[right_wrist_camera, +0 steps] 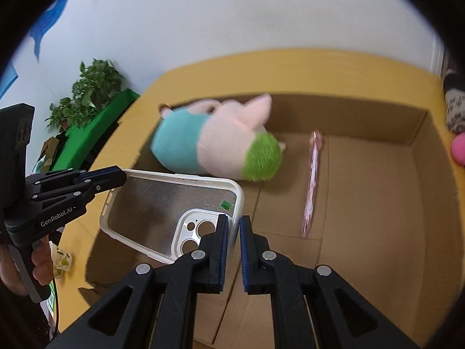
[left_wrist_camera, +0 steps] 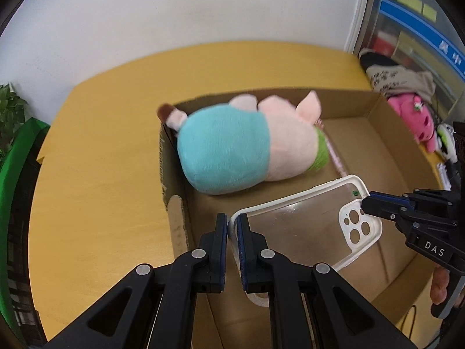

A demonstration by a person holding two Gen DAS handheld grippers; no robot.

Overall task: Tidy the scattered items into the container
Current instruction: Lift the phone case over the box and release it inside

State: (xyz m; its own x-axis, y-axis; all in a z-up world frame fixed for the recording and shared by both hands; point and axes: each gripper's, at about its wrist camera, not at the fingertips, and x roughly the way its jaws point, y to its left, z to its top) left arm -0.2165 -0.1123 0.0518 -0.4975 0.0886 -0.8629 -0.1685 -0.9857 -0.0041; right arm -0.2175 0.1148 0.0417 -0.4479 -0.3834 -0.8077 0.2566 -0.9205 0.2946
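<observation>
Phone case [left_wrist_camera: 302,226] hangs over the cardboard box [left_wrist_camera: 377,110], held at both ends: left claw [left_wrist_camera: 231,229] pinched narrow on the case's plain-end rim, right claw [right_wrist_camera: 232,232] pinched narrow on the rim by the camera cutout.

Risks, as I judge them:
- Two claws on one thin, bendy rim. If they pull apart or twist vs each other, the case prob flexes and pops out of one grip.
- If one claw lets go first, the case swings from the other end and may land tilted on the box wall or tip out onto the counter [left_wrist_camera: 101,174], since its left end hangs right by the left wall.
- A drop from this height could clip the pen [right_wrist_camera: 311,180] or bounce.

Box contents: plush pig [left_wrist_camera: 232,145], teal, pink and green, lying on its side in the far-left corner with a foot over the rim; pink pen flat on the floor just right of the plush. Rest of the box floor is bare cardboard. Case is above the box, not yet resting in it.
</observation>
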